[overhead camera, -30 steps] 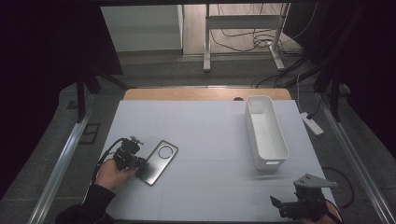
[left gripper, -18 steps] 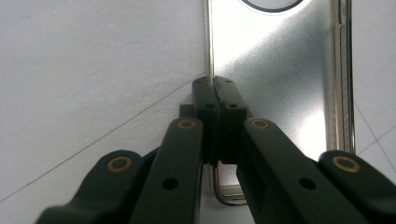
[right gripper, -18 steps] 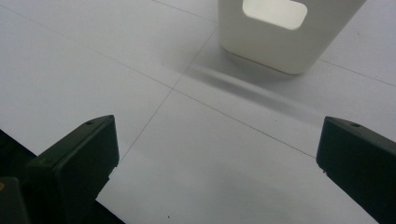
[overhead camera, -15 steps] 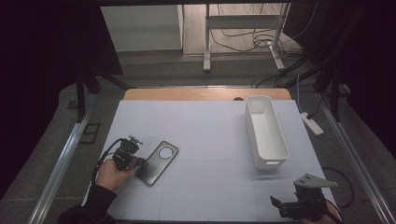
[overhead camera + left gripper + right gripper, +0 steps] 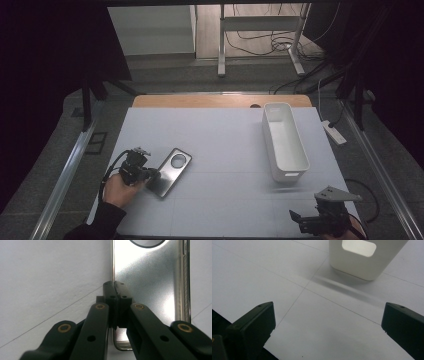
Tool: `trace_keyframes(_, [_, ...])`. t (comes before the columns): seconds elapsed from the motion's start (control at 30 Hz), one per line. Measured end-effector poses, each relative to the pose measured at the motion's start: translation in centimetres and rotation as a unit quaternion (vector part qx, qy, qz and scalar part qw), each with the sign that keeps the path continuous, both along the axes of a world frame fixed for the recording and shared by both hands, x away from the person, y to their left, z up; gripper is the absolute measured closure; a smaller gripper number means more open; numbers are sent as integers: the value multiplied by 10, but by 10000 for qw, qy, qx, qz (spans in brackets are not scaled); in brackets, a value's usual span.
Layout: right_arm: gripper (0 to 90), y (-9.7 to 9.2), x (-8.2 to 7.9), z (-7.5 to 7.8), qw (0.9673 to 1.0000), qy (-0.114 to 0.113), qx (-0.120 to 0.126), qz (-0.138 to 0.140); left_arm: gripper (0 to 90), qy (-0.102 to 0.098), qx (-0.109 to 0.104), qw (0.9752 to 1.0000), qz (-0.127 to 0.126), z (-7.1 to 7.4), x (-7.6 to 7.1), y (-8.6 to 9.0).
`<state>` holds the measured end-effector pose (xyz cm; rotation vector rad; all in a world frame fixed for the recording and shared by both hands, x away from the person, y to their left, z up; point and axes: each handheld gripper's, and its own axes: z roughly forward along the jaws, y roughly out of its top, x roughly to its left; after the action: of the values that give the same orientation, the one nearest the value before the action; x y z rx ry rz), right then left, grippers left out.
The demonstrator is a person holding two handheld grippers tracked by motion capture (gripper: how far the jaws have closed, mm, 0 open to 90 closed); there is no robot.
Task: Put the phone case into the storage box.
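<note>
Left tongs [image 5: 115,290] clamped on the near edge of the phone case [image 5: 150,272] (thin grip). Lifting may let it slip back onto the table [image 5: 225,145]. Right tongs [image 5: 328,322] apart, white bin [image 5: 364,257] just beyond.

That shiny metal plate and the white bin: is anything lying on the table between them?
No. In the high view the stretch between the metal plate and the white bin is bare white tabletop.
</note>
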<state>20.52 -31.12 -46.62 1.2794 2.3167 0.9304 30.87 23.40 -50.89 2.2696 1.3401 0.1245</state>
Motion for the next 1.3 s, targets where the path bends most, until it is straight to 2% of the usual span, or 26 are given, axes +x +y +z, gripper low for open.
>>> trace_keyframes(0.03, [0,0,0,0,10000,0,0,0,889,0,0,10000,0,0,0,0])
trace_keyframes(0.13, [0,0,0,0,10000,-7,17,7,889,-178,-78,9998,28,3,-6,-1])
trace_keyframes(0.23, [0,0,-1,0,10000,-8,39,21,889,-405,-247,9988,85,8,-14,0])
trace_keyframes(0.27, [0,0,-1,0,10000,-8,39,21,888,-405,-247,9988,85,8,-14,0])
trace_keyframes(0.43, [0,-1,-1,1,10000,-14,67,46,888,-836,-626,9944,151,15,-29,-1])
trace_keyframes(0.67, [0,-1,-1,1,9999,-25,97,70,888,-1325,-883,9871,162,25,-49,-8])
trace_keyframes(0.8, [0,-2,-1,1,9999,-36,144,65,888,-1512,-999,9832,217,28,-58,-9])
trace_keyframes(0.9, [0,-2,-1,1,9998,-37,177,62,888,-1584,-1103,9809,237,30,-65,-11])
trace_keyframes(1.07, [0,-2,-1,1,9998,-50,166,68,888,-1657,-1141,9792,259,32,-73,-13])
trace_keyframes(1.1, [0,-2,-1,1,9998,-50,166,68,888,-1693,-1171,9782,265,32,-76,-13])
trace_keyframes(1.13, [0,-2,-1,1,9998,-50,164,68,888,-1762,-1223,9762,307,33,-80,-14])
trace_keyframes(1.3, [0,-2,-1,1,9998,-43,161,65,888,-1808,-1298,9744,324,34,-85,-14])
